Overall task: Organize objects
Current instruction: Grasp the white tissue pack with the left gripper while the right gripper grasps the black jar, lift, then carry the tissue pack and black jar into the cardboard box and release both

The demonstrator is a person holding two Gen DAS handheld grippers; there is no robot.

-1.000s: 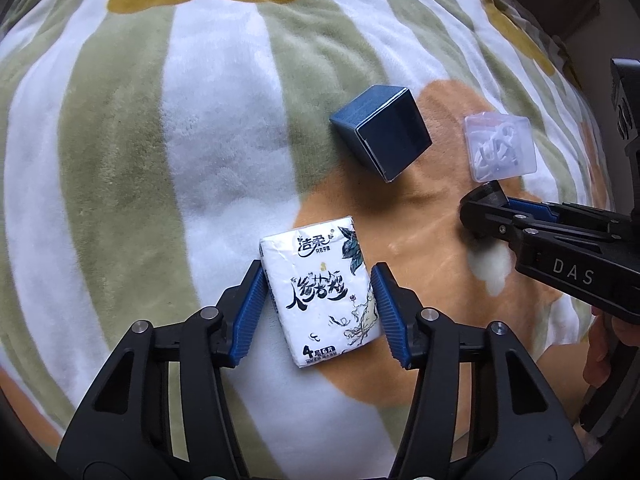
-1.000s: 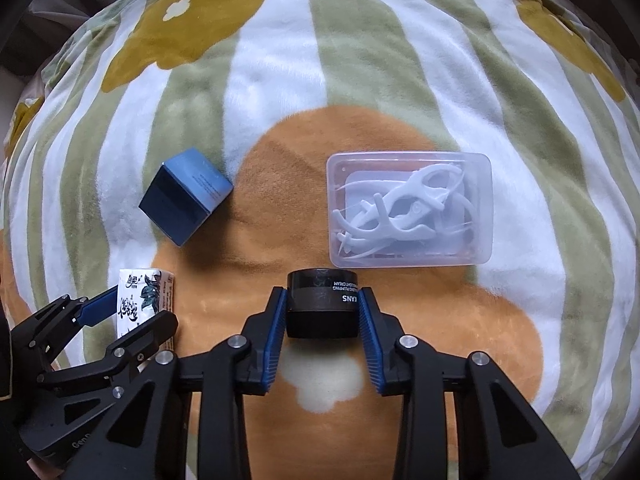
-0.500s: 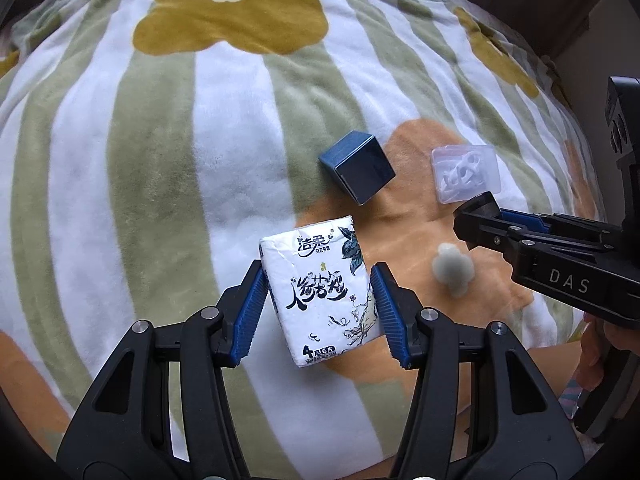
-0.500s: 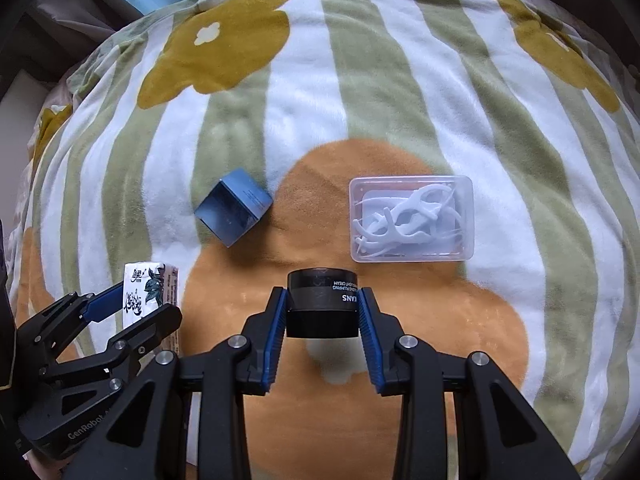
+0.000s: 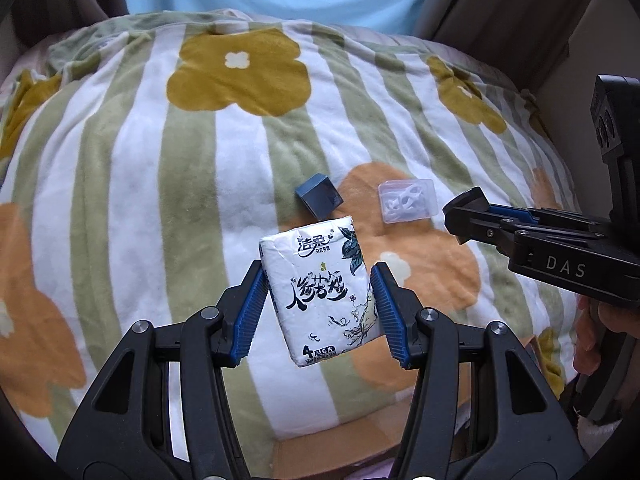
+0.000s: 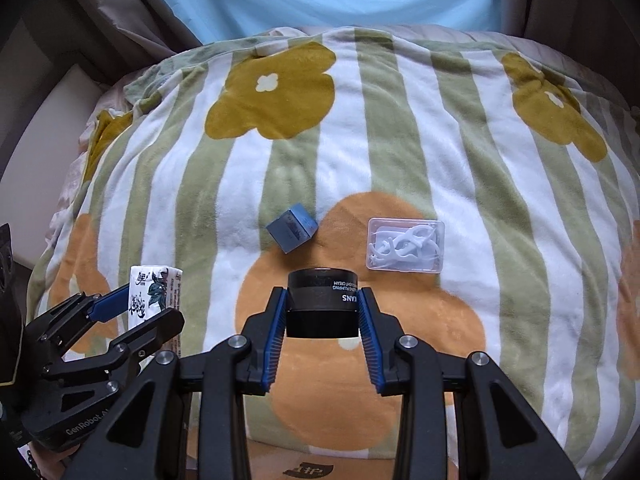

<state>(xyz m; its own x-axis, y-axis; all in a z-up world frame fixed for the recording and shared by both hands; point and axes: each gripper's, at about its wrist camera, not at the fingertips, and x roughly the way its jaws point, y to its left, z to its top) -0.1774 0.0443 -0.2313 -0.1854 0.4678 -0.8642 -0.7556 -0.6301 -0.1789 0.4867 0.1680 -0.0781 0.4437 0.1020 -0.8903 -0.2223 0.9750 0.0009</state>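
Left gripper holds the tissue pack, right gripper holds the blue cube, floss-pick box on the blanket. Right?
Not quite. The right gripper is shut on the black jar, as the right wrist view shows; the blue cube lies on the blanket. The rest stands.

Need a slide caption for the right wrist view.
Right gripper holds black jar above floral blanket; left gripper holds tissue pack.

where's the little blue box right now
The blue box lies on the striped blanket, mid-frame in both wrist views, just left of the clear floss-pick case, apart from both.
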